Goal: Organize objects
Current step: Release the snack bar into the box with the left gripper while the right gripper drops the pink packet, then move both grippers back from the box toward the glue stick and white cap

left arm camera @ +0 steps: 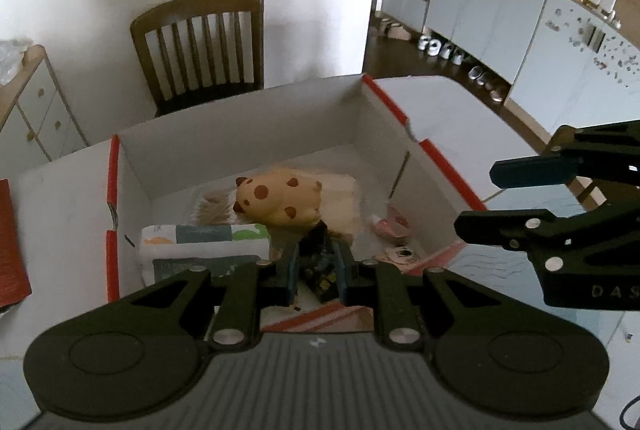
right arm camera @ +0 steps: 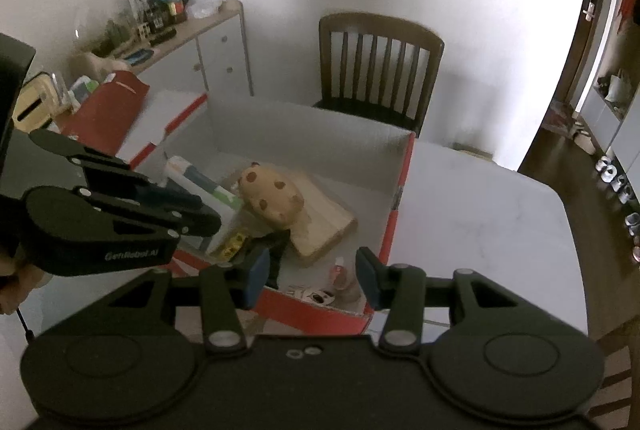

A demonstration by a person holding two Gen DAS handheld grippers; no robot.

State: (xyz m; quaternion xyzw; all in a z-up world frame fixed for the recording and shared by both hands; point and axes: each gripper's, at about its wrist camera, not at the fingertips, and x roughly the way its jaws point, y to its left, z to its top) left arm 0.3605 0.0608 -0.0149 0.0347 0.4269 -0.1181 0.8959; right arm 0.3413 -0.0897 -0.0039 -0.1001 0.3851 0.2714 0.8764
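A white cardboard box with red edges (left arm camera: 240, 118) (right arm camera: 304, 126) stands open on the table. In it lie a yellow plush with brown spots (left arm camera: 280, 200) (right arm camera: 272, 198), a beige bread-shaped cushion (right arm camera: 324, 226), a white printed pack (left arm camera: 204, 246) (right arm camera: 204, 190) and a dark toy with yellow marks (left arm camera: 320, 270) (right arm camera: 276, 246). My left gripper (left arm camera: 319, 256) (right arm camera: 208, 214) hovers over the box's near side with its jaws almost together. The dark toy shows in the slit, and I cannot tell whether the pads touch it. My right gripper (right arm camera: 311, 270) (left arm camera: 476, 196) stands open above the box's near wall, nothing between its pads.
A small pink item (left arm camera: 390, 222) and a black-and-white figure (right arm camera: 316, 296) lie in the box's near corner. A wooden chair (left arm camera: 200, 42) (right arm camera: 380, 66) stands behind the table (right arm camera: 480, 210). A red bag (right arm camera: 108, 106) and a cluttered sideboard (right arm camera: 200, 42) are on the left.
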